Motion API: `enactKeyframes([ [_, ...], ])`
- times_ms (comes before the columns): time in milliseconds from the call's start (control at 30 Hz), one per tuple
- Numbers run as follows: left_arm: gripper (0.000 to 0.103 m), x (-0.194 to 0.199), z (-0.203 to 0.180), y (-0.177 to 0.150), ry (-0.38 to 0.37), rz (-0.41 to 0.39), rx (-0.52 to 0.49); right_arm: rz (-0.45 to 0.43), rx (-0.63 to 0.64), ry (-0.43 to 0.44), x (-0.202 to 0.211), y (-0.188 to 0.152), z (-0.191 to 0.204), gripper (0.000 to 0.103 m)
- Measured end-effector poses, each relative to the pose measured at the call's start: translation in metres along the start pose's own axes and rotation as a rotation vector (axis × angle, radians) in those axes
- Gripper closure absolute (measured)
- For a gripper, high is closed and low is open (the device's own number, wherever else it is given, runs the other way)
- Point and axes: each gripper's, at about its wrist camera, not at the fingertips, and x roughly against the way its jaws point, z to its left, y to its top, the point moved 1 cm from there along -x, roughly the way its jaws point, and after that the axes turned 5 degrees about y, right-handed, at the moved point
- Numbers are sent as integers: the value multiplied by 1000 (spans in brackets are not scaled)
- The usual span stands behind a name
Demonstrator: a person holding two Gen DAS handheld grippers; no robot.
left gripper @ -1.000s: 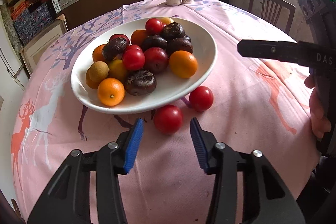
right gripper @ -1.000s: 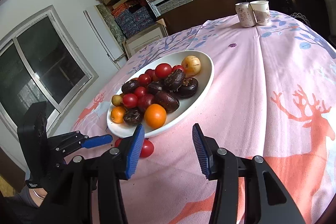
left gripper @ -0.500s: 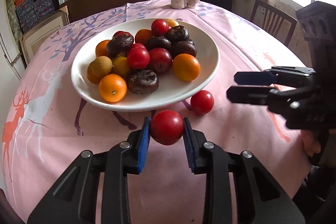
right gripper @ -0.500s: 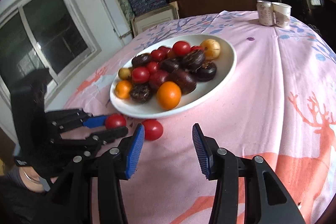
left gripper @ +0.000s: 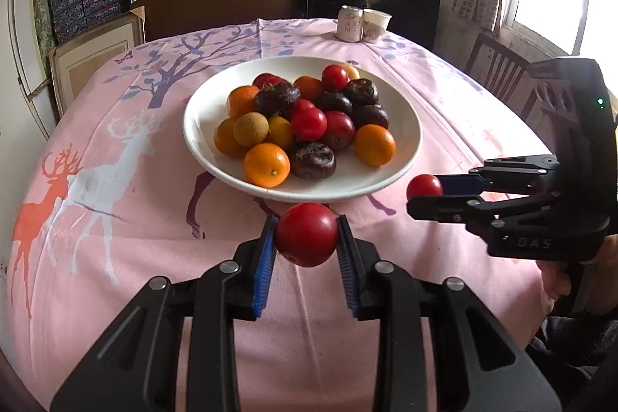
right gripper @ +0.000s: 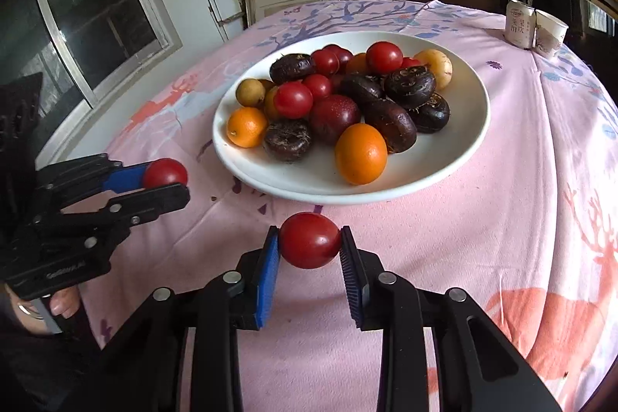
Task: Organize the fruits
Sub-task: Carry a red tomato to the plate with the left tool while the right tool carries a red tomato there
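With each claw pinching a red tomato, the left claw (left gripper: 306, 246) and its tomato (left gripper: 306, 233) sit low centre; the white fruit plate (left gripper: 201, 138) lies directly ahead, above in frame. The right claw (right gripper: 310, 248), tomato (right gripper: 309, 239) held, faces the plate equally near.

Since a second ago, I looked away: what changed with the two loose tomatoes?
Both were picked up off the cloth: the left gripper shut on one red tomato, the right gripper on the other tomato. The white plate kept its fruit.
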Motion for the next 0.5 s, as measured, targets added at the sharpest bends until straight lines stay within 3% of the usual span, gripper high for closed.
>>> enactKeyframes([
  [167, 73, -10, 0, 46, -12, -43, 1, -130, -44, -2, 30, 54, -15, 72],
  [400, 73, -59, 2, 108, 35, -33, 4, -107, -112, -16, -12, 123, -42, 71],
  [467, 61, -71, 7, 116, 56, -22, 17, -85, -142, -2, -29, 130, -49, 70],
  [500, 48, -75, 11, 117, 66, -21, 29, -86, -154, 2, -33, 130, -52, 67],
])
